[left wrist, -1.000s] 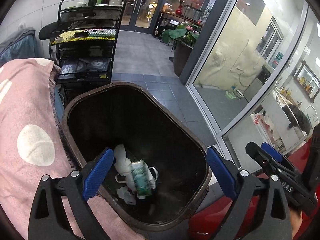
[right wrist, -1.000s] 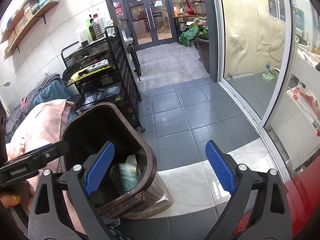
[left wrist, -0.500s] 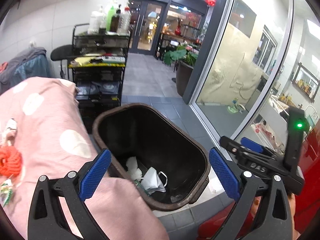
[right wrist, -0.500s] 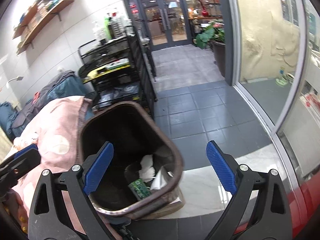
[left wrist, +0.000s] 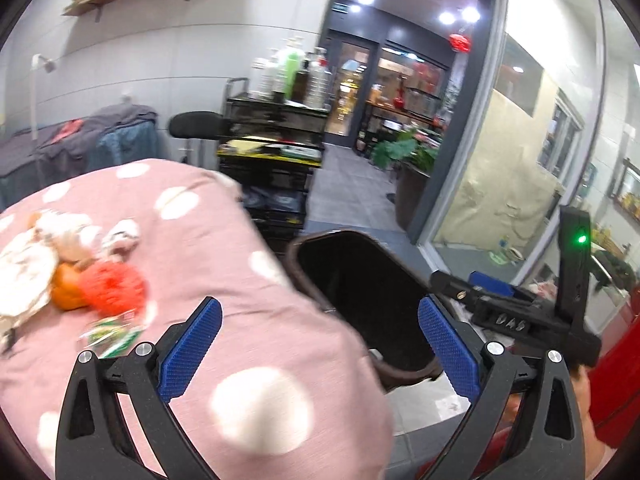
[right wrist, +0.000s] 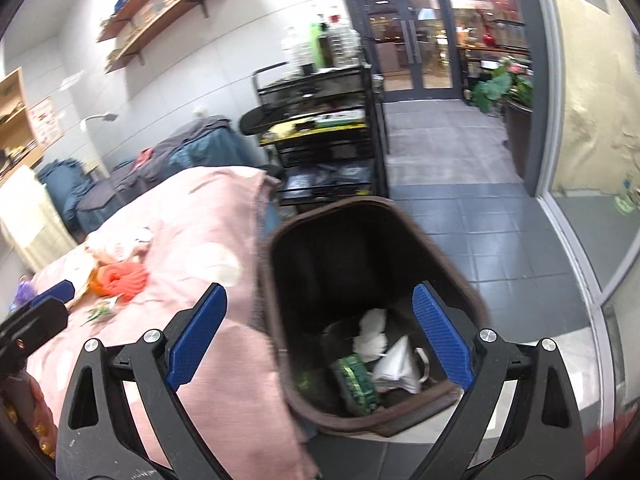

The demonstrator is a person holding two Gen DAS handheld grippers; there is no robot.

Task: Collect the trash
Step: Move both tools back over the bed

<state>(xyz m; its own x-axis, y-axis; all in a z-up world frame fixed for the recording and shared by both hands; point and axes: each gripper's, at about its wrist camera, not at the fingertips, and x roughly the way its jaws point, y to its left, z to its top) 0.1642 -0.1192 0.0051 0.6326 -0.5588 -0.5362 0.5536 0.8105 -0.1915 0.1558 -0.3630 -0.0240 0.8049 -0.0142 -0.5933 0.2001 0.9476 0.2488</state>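
Note:
A dark brown trash bin (right wrist: 448, 280) stands on the floor beside a pink polka-dot cloth (left wrist: 256, 312). Inside it lie a green can (right wrist: 356, 376), a white face mask (right wrist: 396, 368) and crumpled white paper (right wrist: 372, 328). On the cloth at left sit a red net (left wrist: 114, 286), an orange peel (left wrist: 66, 290), white tissues (left wrist: 60, 232) and a green wrapper (left wrist: 114, 334). My left gripper (left wrist: 318, 350) hangs open and empty above the cloth's edge. My right gripper (right wrist: 318, 336) is open and empty over the bin's near rim.
A black wire cart (right wrist: 328, 132) with bottles on top stands behind the bin. Glass partition (left wrist: 516, 168) and a potted plant (left wrist: 408, 160) lie to the right on grey tile floor (right wrist: 472, 208). Clothes are piled on furniture (left wrist: 80, 144) at back left.
Both grippers have risen and swung left, away from the bin's inside, so the cloth and its pile of trash have come into view. Both stay open and empty.

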